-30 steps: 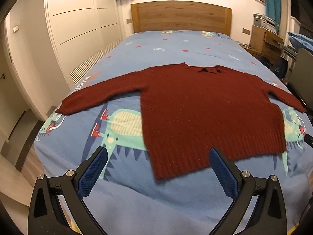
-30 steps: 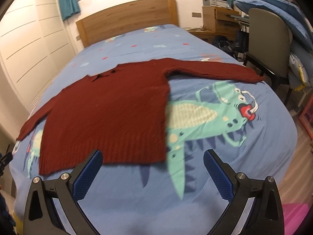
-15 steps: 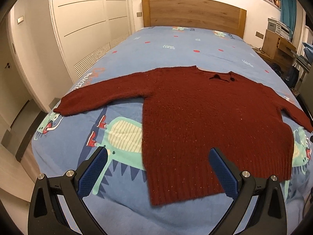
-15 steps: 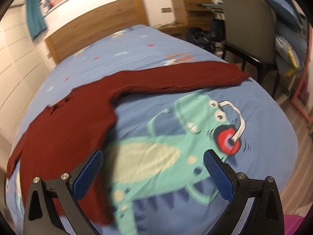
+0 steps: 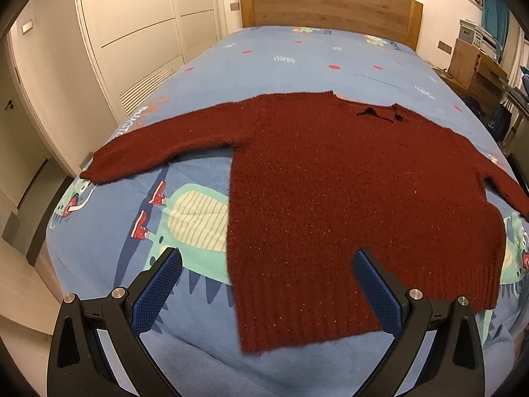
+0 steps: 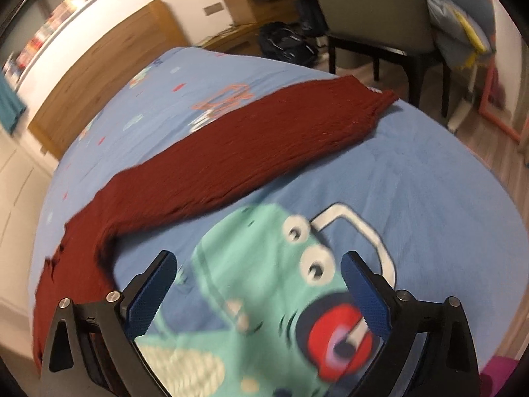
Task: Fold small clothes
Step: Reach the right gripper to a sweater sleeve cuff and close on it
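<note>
Maroon sweater point(image 5: 347, 198) lies flat; both jaws wide, empty.

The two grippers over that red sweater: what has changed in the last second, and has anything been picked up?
The right gripper swung right, toward the sweater's outstretched sleeve near the chair. The left gripper moved in closer over the hem. Nothing was picked up or let go: both remain open and empty, and the sweater stays spread flat on the bed.

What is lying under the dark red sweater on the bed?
The sweater lies flat on a blue bedsheet printed with green cartoon monsters. One monster shows partly beside its body; whatever print lies beneath the knit is covered.
</note>
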`<state>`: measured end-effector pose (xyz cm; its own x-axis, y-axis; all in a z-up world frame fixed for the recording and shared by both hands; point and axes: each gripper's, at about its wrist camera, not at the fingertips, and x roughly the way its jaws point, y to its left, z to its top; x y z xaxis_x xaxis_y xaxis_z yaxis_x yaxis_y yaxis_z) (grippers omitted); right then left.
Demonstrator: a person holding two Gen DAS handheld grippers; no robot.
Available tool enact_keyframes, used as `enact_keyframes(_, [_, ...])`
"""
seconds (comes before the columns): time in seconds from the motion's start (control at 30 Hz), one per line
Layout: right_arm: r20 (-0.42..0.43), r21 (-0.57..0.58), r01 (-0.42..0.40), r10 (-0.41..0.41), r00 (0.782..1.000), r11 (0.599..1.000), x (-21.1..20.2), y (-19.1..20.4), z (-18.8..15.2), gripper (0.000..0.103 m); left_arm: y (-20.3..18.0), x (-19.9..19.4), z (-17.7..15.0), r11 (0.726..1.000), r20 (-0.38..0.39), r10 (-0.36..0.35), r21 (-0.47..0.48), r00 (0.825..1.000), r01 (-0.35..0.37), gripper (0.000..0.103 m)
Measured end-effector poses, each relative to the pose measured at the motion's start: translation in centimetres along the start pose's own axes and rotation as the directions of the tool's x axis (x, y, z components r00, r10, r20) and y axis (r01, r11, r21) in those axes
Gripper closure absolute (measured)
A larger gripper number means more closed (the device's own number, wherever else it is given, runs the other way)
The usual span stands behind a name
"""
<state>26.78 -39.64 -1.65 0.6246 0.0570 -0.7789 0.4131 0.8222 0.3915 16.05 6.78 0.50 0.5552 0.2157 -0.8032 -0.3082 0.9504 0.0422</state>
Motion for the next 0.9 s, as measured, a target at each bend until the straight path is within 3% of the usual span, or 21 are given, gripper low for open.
enact_keyframes(0.17, [-0.017, 0.121, -0.007, 0.009, 1.000, 0.993, 2.7, -2.9, 2.4, 0.008, -0.2, 0.7, -0.1, 0.999, -0.028, -0.033, -0.023, 0.999, 0.032, 0.001])
enact_keyframes(0.3, [0.009, 0.156, -0.025, 0.024, 1.000, 0.987, 3.7, -3.6, 3.8, 0.008, -0.2, 1.4, -0.1, 0.999, -0.049, -0.038, -0.033, 0.998, 0.037, 0.001])
enact_keyframes(0.47, [0.039, 0.212, -0.056, 0.049, 0.998, 0.976, 4.9, -4.7, 5.9, 0.025, -0.3, 2.0, -0.2, 0.998, -0.072, -0.051, -0.038, 0.996, 0.049, 0.001])
enact_keyframes(0.73, [0.102, 0.350, -0.132, 0.102, 0.989, 0.927, 6.7, -7.1, 8.7, 0.030, -0.4, 2.3, -0.4, 0.998, -0.087, -0.055, -0.035, 0.995, 0.053, 0.001])
enact_keyframes(0.87, [0.113, 0.403, -0.163, 0.128, 0.985, 0.901, 7.7, -8.0, 9.9, 0.060, -0.4, 2.6, -0.6, 0.998, -0.097, -0.051, -0.036, 0.994, 0.047, 0.001])
enact_keyframes(0.9, [0.114, 0.415, -0.169, 0.133, 0.985, 0.894, 7.9, -8.3, 10.1, 0.062, -0.4, 2.7, -0.7, 0.998, -0.101, -0.048, -0.035, 0.994, 0.045, 0.001])
